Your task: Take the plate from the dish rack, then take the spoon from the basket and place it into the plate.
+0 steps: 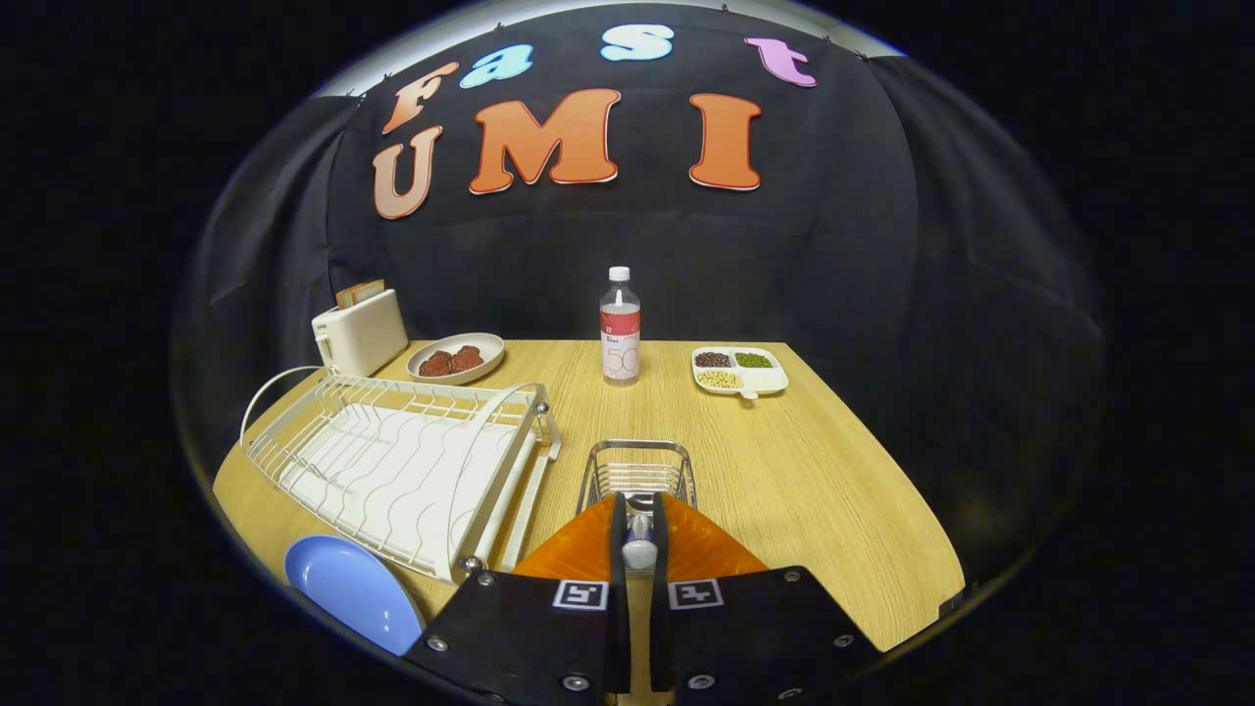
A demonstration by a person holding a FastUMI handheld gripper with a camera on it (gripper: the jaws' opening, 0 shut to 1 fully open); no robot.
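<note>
The gripper has its fingers drawn close together, and a spoon stands pinched between them, its pale handle showing in the narrow gap; both fingers seem to press on it. Just beyond the fingertips sits the wire basket, near the middle of the table's front half, and the spoon appears to be at or just above its near rim, so I judge it freshly gripped rather than carried off.

The plate already lies flat on the table at the front left corner, just in front of the rack, which holds no dish now. So the first step looks done, and the step in hand is the second: getting the spoon out of the basket and over to the plate.

The next move calls for lifting the spoon clear of the basket's rim, then swinging left past the rack's near corner and lowering over the plate before the fingers part. The rack's front rail stands between basket and plate, so the spoon needs height on the way.

Along the back edge stand a toaster, a bowl, a bottle and a divided tray, all well apart from the work
</note>
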